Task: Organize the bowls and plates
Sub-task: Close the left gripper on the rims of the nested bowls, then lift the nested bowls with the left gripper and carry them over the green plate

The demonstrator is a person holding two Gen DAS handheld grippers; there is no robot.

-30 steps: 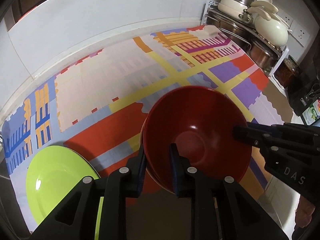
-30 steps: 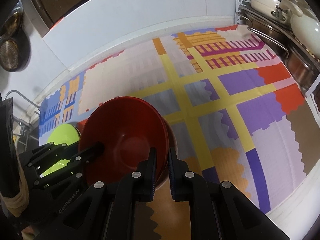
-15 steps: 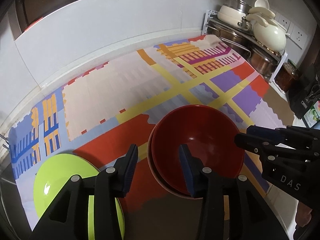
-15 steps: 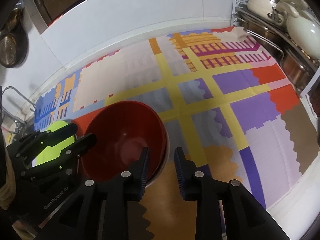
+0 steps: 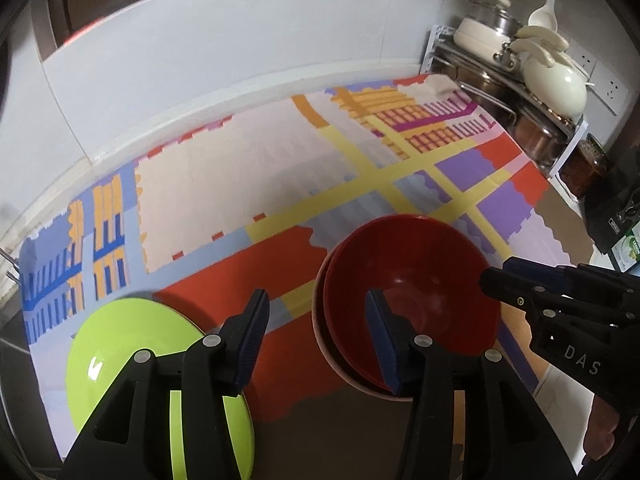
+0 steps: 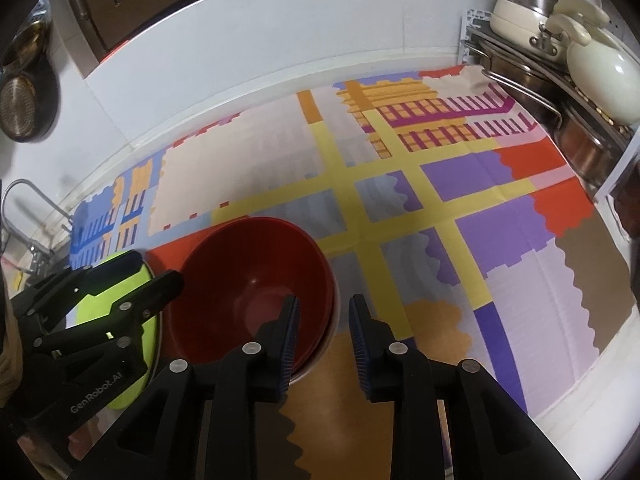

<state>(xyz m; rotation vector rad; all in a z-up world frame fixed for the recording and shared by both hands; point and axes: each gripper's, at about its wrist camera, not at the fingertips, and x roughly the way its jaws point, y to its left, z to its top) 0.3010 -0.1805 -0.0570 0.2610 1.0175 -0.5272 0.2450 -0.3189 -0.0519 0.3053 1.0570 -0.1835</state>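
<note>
A red bowl (image 5: 412,292) sits nested in another bowl on the patterned mat; it also shows in the right wrist view (image 6: 256,284). A lime green plate (image 5: 132,352) lies to its left, and part of it shows in the right wrist view (image 6: 132,320). My left gripper (image 5: 316,332) is open and empty, with its right finger over the bowl's near left rim. My right gripper (image 6: 322,332) is open and empty, straddling the bowl's near right rim. Each gripper shows in the other's view: the right one (image 5: 516,280) and the left one (image 6: 156,272).
A colourful mat (image 6: 400,184) covers the counter. A rack with pots and a cream kettle (image 5: 552,80) stands at the back right. A white wall (image 5: 240,48) runs along the back. A faucet (image 6: 28,200) is at the far left.
Both grippers have opened and let go of the red bowl's rim. Both have pulled back and up a little. The bowl now rests in the other bowl.
</note>
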